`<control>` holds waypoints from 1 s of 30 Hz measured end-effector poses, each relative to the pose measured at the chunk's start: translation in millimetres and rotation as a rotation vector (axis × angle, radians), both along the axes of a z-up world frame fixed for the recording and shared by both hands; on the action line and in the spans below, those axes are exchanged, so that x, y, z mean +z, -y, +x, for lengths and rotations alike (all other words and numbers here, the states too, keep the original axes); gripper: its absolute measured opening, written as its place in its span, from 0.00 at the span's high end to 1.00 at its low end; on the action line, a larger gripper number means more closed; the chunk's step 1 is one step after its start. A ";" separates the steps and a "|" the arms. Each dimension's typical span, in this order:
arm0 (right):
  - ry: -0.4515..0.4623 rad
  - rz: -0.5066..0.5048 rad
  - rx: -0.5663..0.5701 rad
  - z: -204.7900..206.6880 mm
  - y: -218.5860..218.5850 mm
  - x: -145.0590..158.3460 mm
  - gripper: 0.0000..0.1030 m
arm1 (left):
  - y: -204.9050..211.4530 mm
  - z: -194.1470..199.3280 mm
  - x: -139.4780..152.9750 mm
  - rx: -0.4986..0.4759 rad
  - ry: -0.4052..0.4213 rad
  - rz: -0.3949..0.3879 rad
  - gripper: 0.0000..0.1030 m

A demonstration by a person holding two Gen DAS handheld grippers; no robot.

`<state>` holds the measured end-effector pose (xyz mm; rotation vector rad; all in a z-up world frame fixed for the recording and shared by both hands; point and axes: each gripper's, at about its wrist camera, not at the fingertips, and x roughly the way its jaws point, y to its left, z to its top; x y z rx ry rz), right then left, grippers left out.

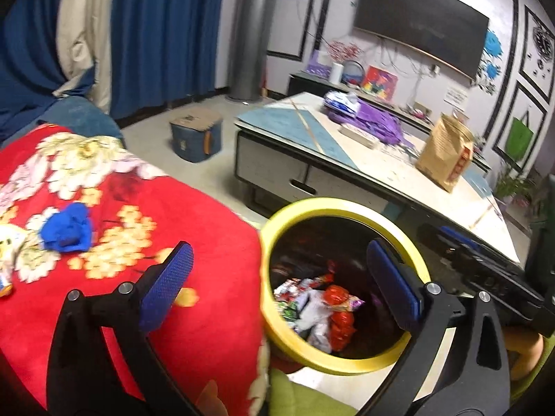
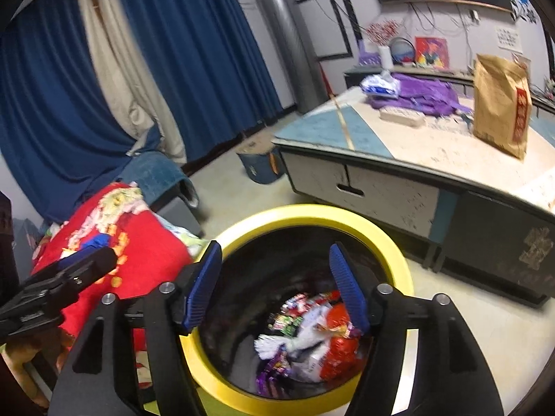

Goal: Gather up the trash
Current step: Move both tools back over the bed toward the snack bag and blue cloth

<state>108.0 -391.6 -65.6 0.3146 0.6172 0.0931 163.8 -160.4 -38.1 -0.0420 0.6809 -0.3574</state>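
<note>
I am in a home living room. A dark flat television [image 1: 419,20] hangs on a papered wall above a low media cabinet [image 1: 312,85]. Blue curtains [image 2: 194,55] cover the window side. A low coffee table [image 2: 409,159] with drawers stands on the tiled floor. A red floral blanket [image 1: 131,242] covers the seat beside me.

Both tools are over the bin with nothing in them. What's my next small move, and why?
Probably swing the left tool toward the crumpled blue scrap on the red floral blanket. Both tools are open and empty, the wrappers already lie inside the yellow-rimmed bin, and that scrap looks like the nearest loose trash.
</note>
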 end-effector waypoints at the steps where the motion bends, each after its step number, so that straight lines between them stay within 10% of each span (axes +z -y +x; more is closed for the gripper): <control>1: 0.010 0.001 0.008 -0.7 -4.0 3.2 0.38 | -6.3 -0.9 2.5 0.021 0.007 -0.002 0.11; 30: 0.011 -0.030 0.456 59.8 -207.7 38.0 0.36 | -220.8 -26.9 21.3 0.577 0.067 -0.076 0.11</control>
